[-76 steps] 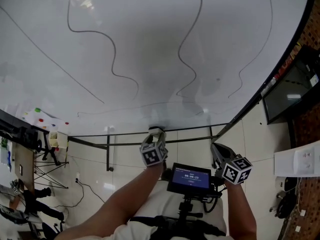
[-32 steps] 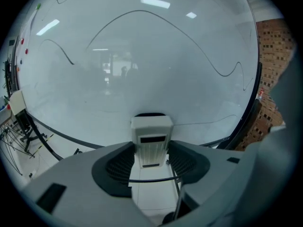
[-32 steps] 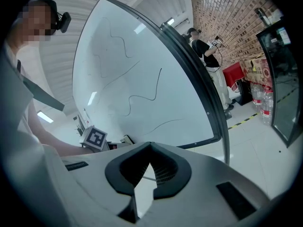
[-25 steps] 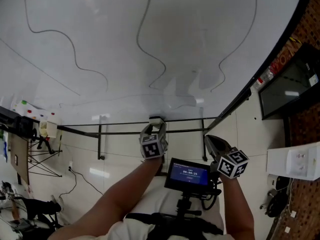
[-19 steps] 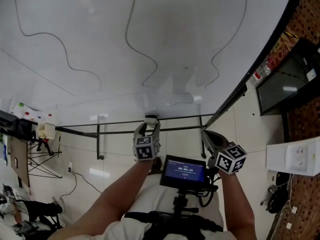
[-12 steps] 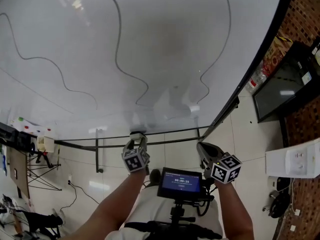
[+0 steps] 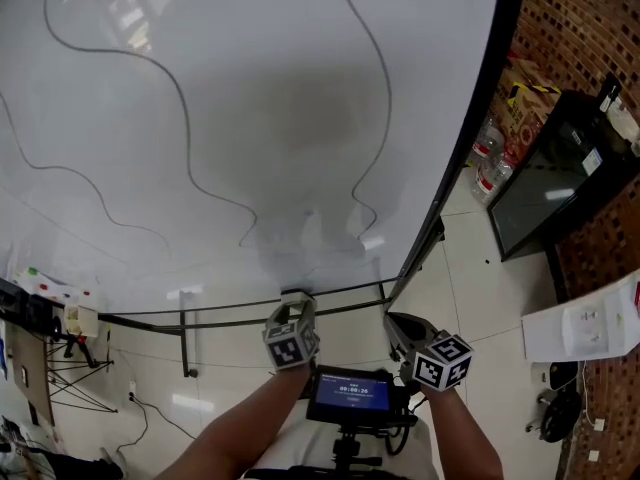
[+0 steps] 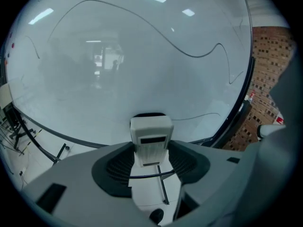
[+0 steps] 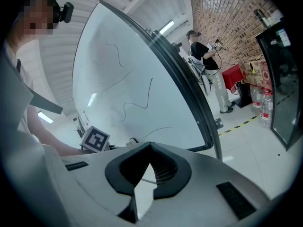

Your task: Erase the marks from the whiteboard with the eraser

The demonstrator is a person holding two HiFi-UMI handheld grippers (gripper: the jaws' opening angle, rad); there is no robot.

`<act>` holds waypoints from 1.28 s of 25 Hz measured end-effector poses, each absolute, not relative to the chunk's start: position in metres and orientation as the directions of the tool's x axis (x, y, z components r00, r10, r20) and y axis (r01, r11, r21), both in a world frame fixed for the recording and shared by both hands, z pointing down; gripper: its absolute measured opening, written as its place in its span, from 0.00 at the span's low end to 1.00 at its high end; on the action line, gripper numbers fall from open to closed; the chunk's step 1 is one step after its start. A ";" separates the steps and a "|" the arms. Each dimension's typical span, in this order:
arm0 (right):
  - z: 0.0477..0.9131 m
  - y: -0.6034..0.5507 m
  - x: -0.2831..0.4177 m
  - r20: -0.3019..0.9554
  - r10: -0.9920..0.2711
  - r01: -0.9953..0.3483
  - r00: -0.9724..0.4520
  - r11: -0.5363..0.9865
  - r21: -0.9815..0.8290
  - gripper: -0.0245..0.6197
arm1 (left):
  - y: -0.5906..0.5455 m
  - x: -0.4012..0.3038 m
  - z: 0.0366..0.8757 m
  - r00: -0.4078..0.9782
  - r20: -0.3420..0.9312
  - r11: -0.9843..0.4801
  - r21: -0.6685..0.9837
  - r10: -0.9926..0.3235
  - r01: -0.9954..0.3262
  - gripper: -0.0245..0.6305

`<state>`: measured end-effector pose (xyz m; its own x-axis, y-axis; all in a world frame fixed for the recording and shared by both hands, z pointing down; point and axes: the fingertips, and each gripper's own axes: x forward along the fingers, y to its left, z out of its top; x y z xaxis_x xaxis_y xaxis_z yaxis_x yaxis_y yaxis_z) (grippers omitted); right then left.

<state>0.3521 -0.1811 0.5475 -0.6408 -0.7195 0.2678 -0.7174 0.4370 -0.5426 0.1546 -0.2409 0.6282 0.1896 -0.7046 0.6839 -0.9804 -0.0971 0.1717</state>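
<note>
The whiteboard [image 7: 250,118] fills the upper head view and carries several thin wavy dark lines [image 7: 185,118]. My left gripper [image 7: 293,306] hangs below the board's lower edge, shut on a white eraser [image 7: 296,296]. In the left gripper view the eraser [image 8: 150,131] stands upright between the jaws of the left gripper [image 8: 150,148], facing the board [image 8: 142,56] and one curved line [image 8: 189,51]. My right gripper [image 7: 393,321] is beside it on the right, jaws together and holding nothing. In the right gripper view the right gripper [image 9: 150,148] points along the board's dark edge [image 9: 189,89].
The board's black stand bars [image 7: 230,316] run under it. To the right are a black screen [image 7: 545,183], water bottles [image 7: 487,163], a cardboard box [image 7: 520,93] and a white cabinet [image 7: 590,323]. A small monitor [image 7: 348,396] sits between my arms. A person [image 9: 208,60] stands far off.
The head view has swung towards the board's right edge, so the wavy lines have slid left. Both grippers stay low below the board; the left still holds the eraser.
</note>
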 end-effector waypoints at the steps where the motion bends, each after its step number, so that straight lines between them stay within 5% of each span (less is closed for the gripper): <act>1: 0.548 -0.179 0.354 0.268 -0.720 -0.717 -0.640 0.435 -0.544 0.05 | -0.240 0.163 0.628 0.208 0.683 -0.125 0.169 -0.700 -0.978 0.43; 7: 0.549 -0.171 0.362 0.262 -0.721 -0.714 -0.641 0.436 -0.548 0.05 | -0.236 0.188 0.623 0.271 0.671 -0.262 0.117 -0.691 -0.958 0.43; 15: 0.553 -0.165 0.374 0.257 -0.722 -0.709 -0.643 0.434 -0.556 0.05 | -0.234 0.125 0.603 0.116 0.628 -0.076 0.091 -0.769 -0.993 0.43; 32: 0.550 -0.157 0.409 0.245 -0.753 -0.722 -0.611 0.404 -0.561 0.05 | -0.242 0.270 0.607 0.313 0.647 -0.269 0.170 -0.695 -0.948 0.43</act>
<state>0.4089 -0.1571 0.5502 -0.6111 -0.7527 0.2449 -0.7223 0.4037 -0.5615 0.2698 -0.2424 0.6072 0.3132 -0.6951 0.6471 -0.9481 -0.2688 0.1701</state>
